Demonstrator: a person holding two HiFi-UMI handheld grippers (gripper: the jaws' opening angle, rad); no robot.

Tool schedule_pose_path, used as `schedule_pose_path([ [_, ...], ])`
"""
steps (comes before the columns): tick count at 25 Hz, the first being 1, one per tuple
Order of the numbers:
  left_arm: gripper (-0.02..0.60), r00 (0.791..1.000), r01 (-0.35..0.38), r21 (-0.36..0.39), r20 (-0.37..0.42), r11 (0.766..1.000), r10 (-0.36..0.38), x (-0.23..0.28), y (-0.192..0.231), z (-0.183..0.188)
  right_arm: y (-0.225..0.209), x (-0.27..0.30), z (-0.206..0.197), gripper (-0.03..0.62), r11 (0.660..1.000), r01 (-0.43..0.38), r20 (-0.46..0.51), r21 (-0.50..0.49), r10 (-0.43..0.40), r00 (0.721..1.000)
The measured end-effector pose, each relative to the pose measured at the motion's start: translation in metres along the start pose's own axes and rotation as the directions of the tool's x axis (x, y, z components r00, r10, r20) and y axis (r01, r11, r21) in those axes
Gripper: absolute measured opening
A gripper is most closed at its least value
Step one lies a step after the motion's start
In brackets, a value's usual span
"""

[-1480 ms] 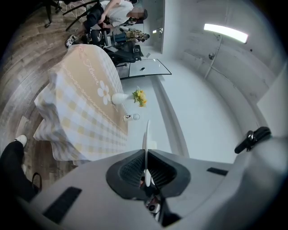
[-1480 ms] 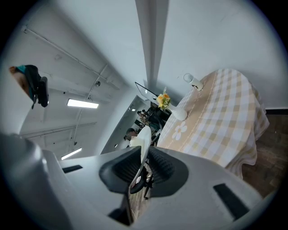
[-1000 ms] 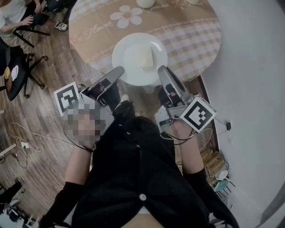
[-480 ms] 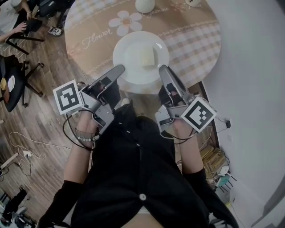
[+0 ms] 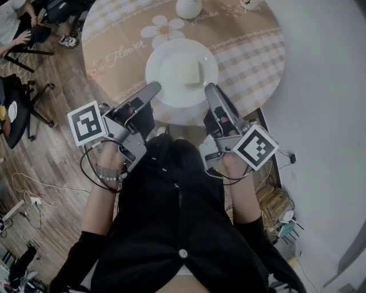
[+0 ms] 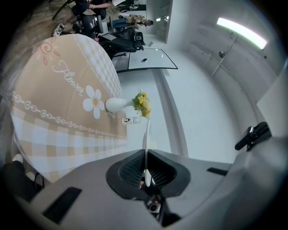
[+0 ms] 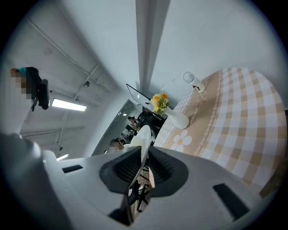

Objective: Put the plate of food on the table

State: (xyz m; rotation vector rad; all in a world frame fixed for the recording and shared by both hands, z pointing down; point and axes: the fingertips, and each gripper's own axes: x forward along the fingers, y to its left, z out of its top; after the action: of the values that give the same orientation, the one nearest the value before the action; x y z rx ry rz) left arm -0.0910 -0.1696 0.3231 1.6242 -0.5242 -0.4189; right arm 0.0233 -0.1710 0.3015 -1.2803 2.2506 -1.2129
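Note:
A white plate (image 5: 171, 71) with a pale square piece of food (image 5: 190, 72) hangs over the near part of a round table (image 5: 240, 51) with a beige checked flower cloth. My left gripper (image 5: 153, 90) is shut on the plate's left near rim, my right gripper (image 5: 209, 91) on its right near rim. In the left gripper view the plate's thin white edge (image 6: 146, 148) runs between the closed jaws. The right gripper view shows the plate edge (image 7: 143, 141) clamped the same way.
A white vase (image 5: 188, 8) with yellow flowers (image 6: 142, 104) stands at the table's far side, a small cup (image 7: 192, 82) beside it. Office chairs (image 5: 23, 103) and seated people are at the far left on the wood floor. A grey wall (image 5: 326, 86) rises on the right.
The plate and both grippers have moved slightly farther over the table. Both grips are unchanged.

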Motion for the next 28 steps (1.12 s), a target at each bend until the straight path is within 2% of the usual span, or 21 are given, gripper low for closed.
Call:
schedule_pose_path([
  [11,0.012,0.999,-0.01,-0.011,0.045,1.0,0.01,0.0,0.006,0.002,-0.007,0.008,-0.002,0.038,1.0,-0.009,-0.05,0.001,0.009,0.999],
  [28,0.012,0.992,-0.049,-0.02,0.112,0.999,0.051,0.024,0.011,0.002,-0.028,0.018,0.018,0.037,0.999,-0.053,-0.128,0.007,0.054,0.99],
])
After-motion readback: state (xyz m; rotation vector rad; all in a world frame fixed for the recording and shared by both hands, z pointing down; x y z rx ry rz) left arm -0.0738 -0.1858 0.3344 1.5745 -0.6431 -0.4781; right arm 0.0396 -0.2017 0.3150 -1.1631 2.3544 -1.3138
